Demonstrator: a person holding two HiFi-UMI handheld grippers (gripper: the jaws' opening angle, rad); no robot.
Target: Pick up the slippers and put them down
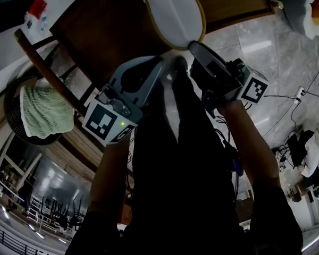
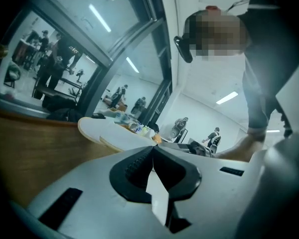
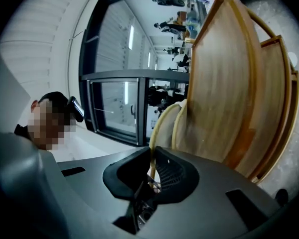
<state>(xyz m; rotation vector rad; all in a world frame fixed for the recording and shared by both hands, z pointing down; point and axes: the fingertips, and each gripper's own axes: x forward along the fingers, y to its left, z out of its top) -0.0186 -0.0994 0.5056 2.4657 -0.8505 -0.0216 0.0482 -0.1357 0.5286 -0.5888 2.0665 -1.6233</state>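
Observation:
A white slipper [image 1: 173, 12] with a tan rim hangs in the air in front of a brown wooden piece of furniture [image 1: 111, 31]. Both grippers hold its near end from below. My light grey left gripper [image 1: 173, 65] is shut on the slipper's edge; in the left gripper view the slipper [image 2: 112, 132] runs away to the left from the closed jaws [image 2: 153, 148]. My dark right gripper [image 1: 194, 48] is shut on the tan rim [image 3: 153, 143]. In the right gripper view the slipper [image 3: 165, 126] stands on edge against curved wooden panels [image 3: 224, 83].
A dark round basket [image 1: 13, 126] holding a green towel [image 1: 42, 113] sits at the left. Grey tiled floor [image 1: 266, 47] lies to the right, with cables and a power strip [image 1: 299, 94]. The person's dark-clothed legs fill the lower middle of the head view.

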